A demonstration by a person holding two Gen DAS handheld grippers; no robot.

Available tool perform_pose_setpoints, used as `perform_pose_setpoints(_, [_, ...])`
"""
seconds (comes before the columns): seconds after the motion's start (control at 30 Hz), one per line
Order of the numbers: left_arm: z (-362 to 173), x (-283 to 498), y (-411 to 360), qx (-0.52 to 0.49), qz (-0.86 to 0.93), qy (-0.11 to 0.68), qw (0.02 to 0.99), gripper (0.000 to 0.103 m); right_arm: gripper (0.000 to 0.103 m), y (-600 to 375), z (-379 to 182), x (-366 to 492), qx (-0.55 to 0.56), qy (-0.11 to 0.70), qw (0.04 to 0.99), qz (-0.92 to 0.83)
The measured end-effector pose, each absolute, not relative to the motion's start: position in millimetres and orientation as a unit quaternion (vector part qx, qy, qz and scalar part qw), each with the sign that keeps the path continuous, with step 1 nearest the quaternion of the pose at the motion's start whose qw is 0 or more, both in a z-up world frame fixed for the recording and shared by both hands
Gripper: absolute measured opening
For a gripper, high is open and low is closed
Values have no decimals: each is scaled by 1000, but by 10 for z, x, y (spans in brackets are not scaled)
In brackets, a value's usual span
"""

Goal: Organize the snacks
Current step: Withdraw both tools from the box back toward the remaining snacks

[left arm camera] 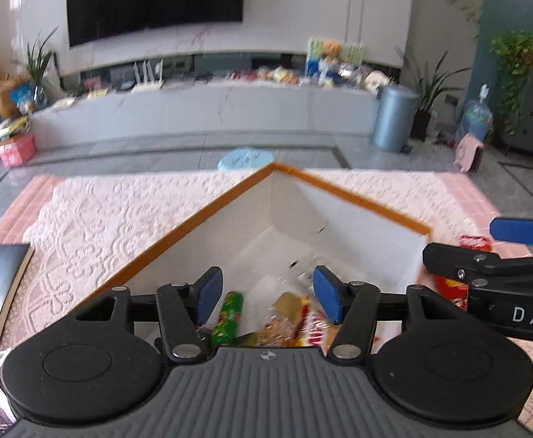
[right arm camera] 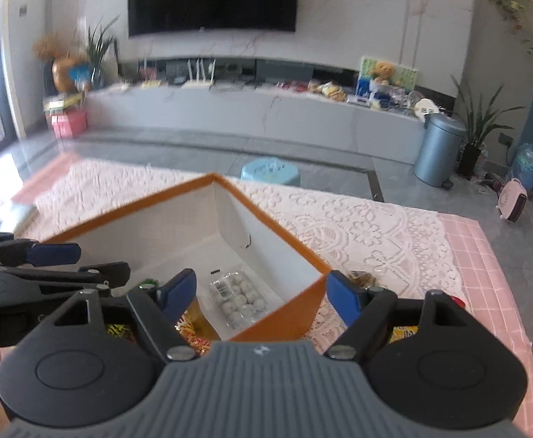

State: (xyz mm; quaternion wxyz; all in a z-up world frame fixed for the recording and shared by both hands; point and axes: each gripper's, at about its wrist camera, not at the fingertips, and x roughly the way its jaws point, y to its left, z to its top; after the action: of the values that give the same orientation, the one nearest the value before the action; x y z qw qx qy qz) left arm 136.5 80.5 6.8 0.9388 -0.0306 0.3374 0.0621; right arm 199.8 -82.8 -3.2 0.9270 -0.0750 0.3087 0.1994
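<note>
Here, both claws agape, box (right arm camera: 283, 231) rim between.

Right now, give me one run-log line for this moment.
task: organize snacks | left gripper: open, empty, over box | right gripper: open, empty, at box corner | snacks inside

I note the box (left arm camera: 303, 215) is white inside with an orange rim. The tablecloth (left arm camera: 127, 211) shows pale pink lace with a floral pattern, over a pink checked cover (right arm camera: 485, 273). My fingertips (left arm camera: 210, 292) carry blue pads on black arms. Inside the box I see a green wrapper (left arm camera: 226, 319), a red and white packet (left arm camera: 312, 326), and a clear pack (right arm camera: 237, 297) of pale round pieces.
</note>
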Motion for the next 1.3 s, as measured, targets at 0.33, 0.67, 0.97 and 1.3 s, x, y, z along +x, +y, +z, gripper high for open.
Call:
perform_pose_setpoints(0.33, [164,1122,243,7,0,297,955,79,99,-1471,-59,1419,-34,271,954,120])
perform_pose_setpoints(0.67, [-77,1150,-345,18,-60,332,941,82,99,-2237,-310,1315,-13,318,945,70])
perform_pose_setpoints(0.97, [-307,1271,-658,17,-97,366,925,82,99,-2805,-622,1441,-8,353,935,17])
perform_pose_setpoints(1.3, [-522,1490,-858,13,-124,381,916,80,99,-3132,-824,1743,1,372,928,3])
